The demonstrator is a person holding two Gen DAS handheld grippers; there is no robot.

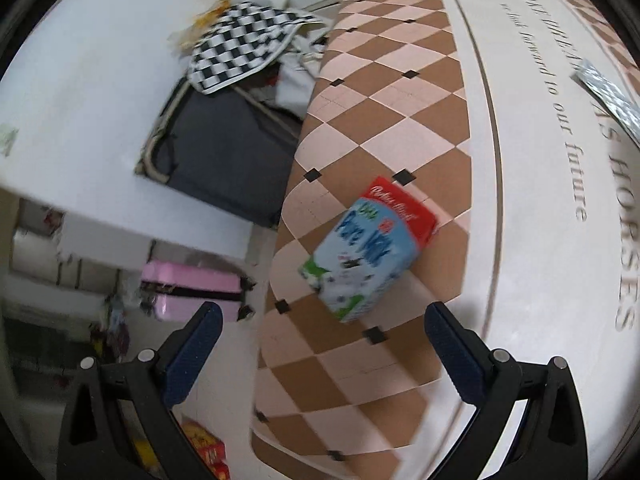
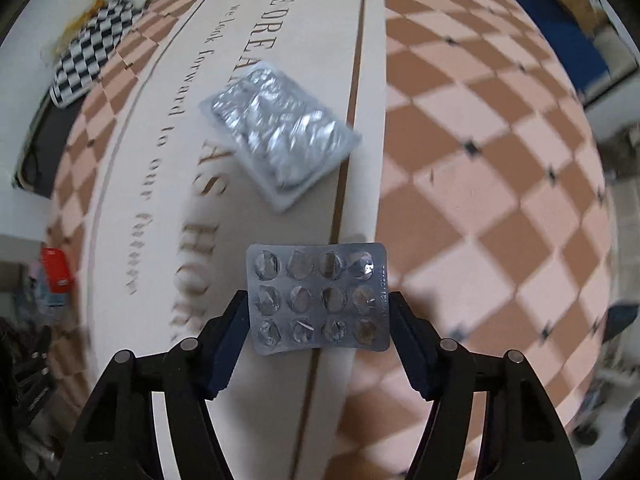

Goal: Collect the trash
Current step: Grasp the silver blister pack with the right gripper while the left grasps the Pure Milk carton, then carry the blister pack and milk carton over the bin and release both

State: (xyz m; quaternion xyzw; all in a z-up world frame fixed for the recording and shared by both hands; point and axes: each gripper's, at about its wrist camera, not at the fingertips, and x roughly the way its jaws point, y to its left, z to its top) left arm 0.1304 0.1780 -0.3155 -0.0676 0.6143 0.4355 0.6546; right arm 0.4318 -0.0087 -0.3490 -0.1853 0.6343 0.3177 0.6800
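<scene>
A blue, white and red milk carton (image 1: 368, 250) lies on its side on the checkered mat (image 1: 400, 120), just ahead of my open, empty left gripper (image 1: 320, 324). My right gripper (image 2: 318, 312) is shut on an empty silver pill blister pack (image 2: 320, 298), held by its two side edges above the mat (image 2: 480, 200). A second, crumpled silver blister pack (image 2: 280, 136) lies on the mat's cream band beyond it; it also shows at the right edge of the left wrist view (image 1: 612, 96).
A black-and-white checkered cloth (image 1: 244, 44) lies over a dark open suitcase (image 1: 228, 152) left of the mat. A pink suitcase (image 1: 188, 292) and red-yellow boxes (image 1: 208, 452) sit on the floor at lower left. The red carton end (image 2: 56, 274) shows far left.
</scene>
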